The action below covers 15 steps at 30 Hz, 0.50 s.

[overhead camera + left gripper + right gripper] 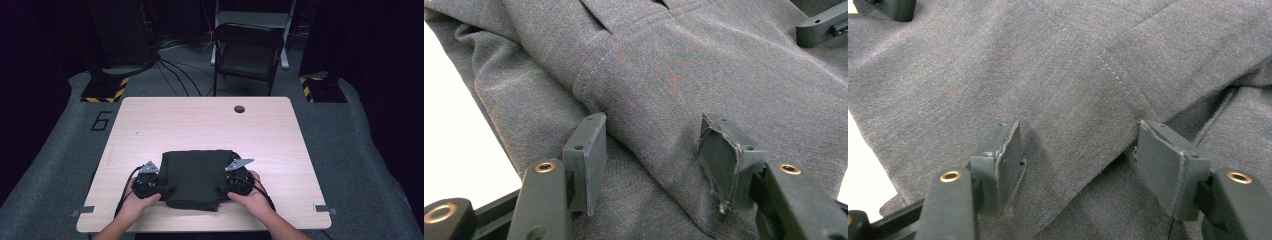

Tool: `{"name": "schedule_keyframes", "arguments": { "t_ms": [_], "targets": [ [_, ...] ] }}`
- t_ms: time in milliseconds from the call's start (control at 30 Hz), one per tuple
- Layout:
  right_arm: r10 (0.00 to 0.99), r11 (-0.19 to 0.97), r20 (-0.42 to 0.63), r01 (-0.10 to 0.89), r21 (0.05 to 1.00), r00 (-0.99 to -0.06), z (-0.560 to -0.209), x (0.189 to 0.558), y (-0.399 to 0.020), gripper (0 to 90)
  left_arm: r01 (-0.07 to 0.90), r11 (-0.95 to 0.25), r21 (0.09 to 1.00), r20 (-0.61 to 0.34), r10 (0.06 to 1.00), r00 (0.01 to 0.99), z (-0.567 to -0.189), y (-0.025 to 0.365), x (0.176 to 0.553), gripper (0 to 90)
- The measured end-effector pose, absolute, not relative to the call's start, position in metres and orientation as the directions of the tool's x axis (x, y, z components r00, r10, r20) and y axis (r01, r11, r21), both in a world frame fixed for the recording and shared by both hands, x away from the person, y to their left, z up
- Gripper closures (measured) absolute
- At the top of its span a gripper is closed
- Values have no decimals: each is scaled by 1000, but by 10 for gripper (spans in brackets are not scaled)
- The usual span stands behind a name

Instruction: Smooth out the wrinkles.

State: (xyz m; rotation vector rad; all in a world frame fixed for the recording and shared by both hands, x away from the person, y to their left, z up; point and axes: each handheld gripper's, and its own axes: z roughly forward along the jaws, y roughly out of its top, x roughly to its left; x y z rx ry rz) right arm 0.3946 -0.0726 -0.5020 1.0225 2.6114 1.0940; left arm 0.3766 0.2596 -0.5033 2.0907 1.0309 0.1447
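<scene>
Near our edge of the counter (200,120) lies the folded dark garment (197,177), flat on the wood. We hold the left gripper (651,145) at its left side and the right gripper (1078,150) at its right, each with fingers (586,150) parted over the cloth, pinching nothing.

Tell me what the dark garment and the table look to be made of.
Garment: woven or fine-knit grey cloth, matte, by its fine grain, stitched seams and soft folds. Table: probably wood-look laminate, smooth and pale, with faint grain.
</scene>
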Motion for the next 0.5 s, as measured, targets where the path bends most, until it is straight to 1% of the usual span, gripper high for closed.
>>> {"name": "schedule_keyframes", "arguments": {
  "t_ms": [167, 300, 400, 500],
  "targets": [
    [639, 498, 131, 537, 681, -758, -503, 399, -72, 344, 626, -350, 697, -225, 722, 654, -504, 258, 381, 448],
    [643, 506, 133, 549, 665, -754, -501, 404, -72, 343, 629, -347, 696, -229, 723, 652, -504, 259, 387, 449],
    [650, 493, 129, 544, 678, -749, -502, 408, -71, 343, 632, -338, 697, -229, 730, 644, -504, 258, 391, 450],
    [650, 504, 126, 549, 667, -750, -501, 411, -71, 342, 635, -330, 698, -233, 735, 637, -504, 257, 396, 450]
  ]
}}
